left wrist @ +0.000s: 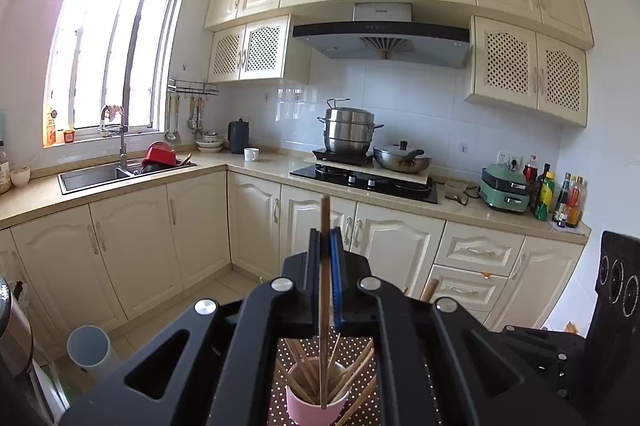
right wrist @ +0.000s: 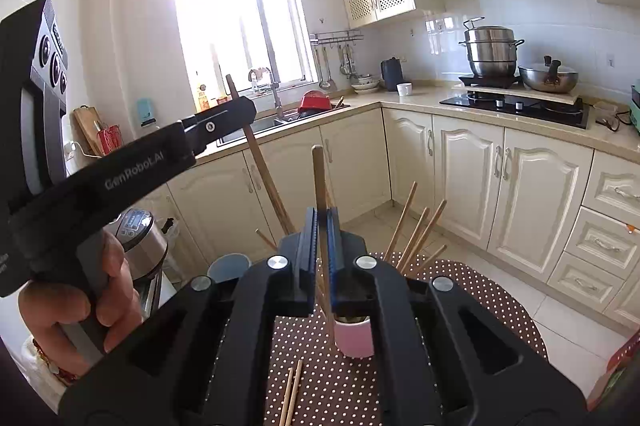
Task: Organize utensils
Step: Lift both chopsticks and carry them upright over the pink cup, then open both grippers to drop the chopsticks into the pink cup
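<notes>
Each wrist camera looks forward along its own fingers, slightly downward, close above the dotted table (right wrist: 460, 290). Both views share the pink cup (left wrist: 316, 408) and the stove (left wrist: 372, 179).

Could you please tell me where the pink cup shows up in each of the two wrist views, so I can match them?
Left wrist view: the pink cup sits at bottom centre, below the left tongs, with chopsticks standing in it.
Right wrist view: the pink cup is just below centre, partly hidden behind the right tongs, on the dotted cloth.
Shared landmark: the steel steamer pot on the stove.
</notes>
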The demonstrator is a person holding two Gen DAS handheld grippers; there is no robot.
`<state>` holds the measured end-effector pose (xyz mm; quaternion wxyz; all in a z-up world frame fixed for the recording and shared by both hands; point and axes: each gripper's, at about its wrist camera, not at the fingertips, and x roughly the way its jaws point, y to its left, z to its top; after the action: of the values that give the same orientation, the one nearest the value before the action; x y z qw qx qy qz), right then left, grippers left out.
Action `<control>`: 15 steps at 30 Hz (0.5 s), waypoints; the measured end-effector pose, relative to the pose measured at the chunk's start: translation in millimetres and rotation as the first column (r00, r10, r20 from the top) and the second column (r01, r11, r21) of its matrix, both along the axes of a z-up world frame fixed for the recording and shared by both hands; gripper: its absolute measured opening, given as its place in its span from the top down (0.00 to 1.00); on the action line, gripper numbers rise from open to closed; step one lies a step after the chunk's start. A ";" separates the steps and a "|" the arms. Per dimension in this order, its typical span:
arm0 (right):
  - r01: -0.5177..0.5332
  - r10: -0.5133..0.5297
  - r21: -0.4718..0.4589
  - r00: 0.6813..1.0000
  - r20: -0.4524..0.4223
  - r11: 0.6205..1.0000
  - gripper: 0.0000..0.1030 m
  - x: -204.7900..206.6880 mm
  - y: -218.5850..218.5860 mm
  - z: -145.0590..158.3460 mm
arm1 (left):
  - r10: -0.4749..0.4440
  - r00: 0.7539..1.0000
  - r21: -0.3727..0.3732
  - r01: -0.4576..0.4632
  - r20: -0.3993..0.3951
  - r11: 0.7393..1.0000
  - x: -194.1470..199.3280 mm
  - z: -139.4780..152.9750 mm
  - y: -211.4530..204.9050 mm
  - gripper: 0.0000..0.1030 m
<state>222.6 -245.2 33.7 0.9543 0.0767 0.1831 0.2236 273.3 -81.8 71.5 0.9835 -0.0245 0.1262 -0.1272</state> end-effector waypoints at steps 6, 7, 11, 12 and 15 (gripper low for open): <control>0.010 -0.010 0.008 1.000 0.008 1.000 0.95 6.0 -2.4 3.1 | 0.006 1.000 -0.016 -0.006 0.015 1.000 10.3 -6.7 1.2 0.95; 0.012 -0.012 0.010 1.000 0.010 1.000 0.95 7.2 -2.8 4.2 | 0.004 1.000 -0.017 -0.004 0.011 1.000 12.4 -9.5 0.9 0.95; 0.021 -0.021 0.013 1.000 0.019 1.000 0.95 11.1 -1.7 6.5 | 0.001 1.000 -0.009 -0.001 -0.001 1.000 19.3 -24.6 -0.1 0.95; 0.025 -0.025 0.012 0.999 0.023 1.000 0.95 12.1 -2.0 6.9 | -0.003 1.000 -0.007 0.003 -0.002 1.000 21.2 -29.1 -0.5 0.95; 0.039 -0.040 0.021 0.999 0.035 0.999 0.95 13.0 -2.3 7.5 | -0.026 1.000 -0.031 0.026 -0.005 0.999 24.5 -39.2 3.9 0.95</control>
<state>235.6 -247.5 41.2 0.9608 0.0859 0.1623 0.2078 297.8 -77.9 32.3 0.9809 -0.0383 0.1271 -0.1419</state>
